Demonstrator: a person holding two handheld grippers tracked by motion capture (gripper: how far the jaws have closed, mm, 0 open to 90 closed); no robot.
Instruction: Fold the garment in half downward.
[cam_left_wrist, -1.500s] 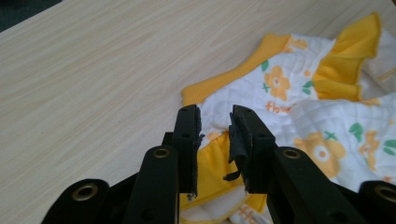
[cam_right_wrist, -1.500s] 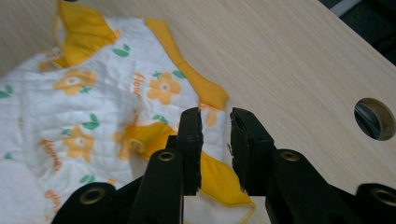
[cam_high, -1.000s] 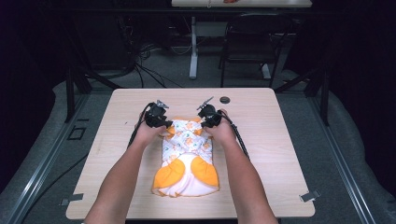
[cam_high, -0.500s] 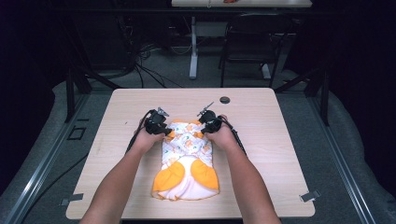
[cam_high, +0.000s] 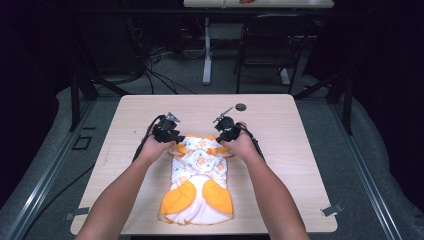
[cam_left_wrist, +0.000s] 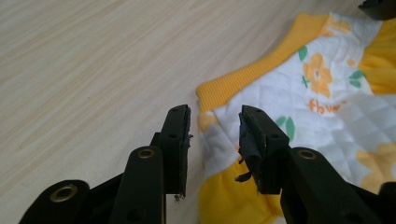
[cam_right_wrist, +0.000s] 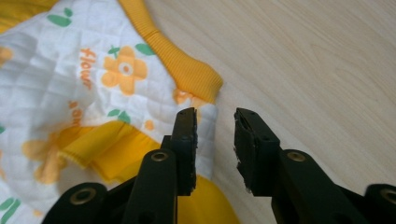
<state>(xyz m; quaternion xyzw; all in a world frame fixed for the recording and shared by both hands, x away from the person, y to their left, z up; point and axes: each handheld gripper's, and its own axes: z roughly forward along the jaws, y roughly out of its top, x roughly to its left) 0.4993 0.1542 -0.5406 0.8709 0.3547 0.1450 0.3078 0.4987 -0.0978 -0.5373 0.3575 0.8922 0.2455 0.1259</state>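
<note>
Two grippers sit at the far end of a small garment (cam_high: 197, 175) that lies flat on the counter (cam_high: 280, 130). The garment is white quilted cloth with orange flowers, green leaves and yellow ribbed trim, and it lies near the middle of the counter, with its wide yellow part toward the person.

In the high view, the left gripper (cam_high: 170, 137) is at the far left corner of the garment and the right gripper (cam_high: 227, 135) is at the far right corner. A hand holds each one, and both forearms come in from the near edge.

In the left gripper view, the left gripper's fingers (cam_left_wrist: 180, 140) have just been closing and now stand apart. The edge of the white cloth lies in the gap between them, below the yellow collar band (cam_left_wrist: 261, 70). One finger is over bare wood and the other is over the cloth. The pads do not press on the cloth.

In the right gripper view, the right gripper's fingers (cam_right_wrist: 187, 144) have also just been closing, and a clear gap is between them. The corner of the white cloth reaches into this gap beside one finger, just below the end of the yellow band (cam_right_wrist: 191, 74). The other finger is over bare wood. The cloth is not pinched.

A small dark round disc (cam_high: 241, 106) lies on the counter beyond the right gripper.
</note>
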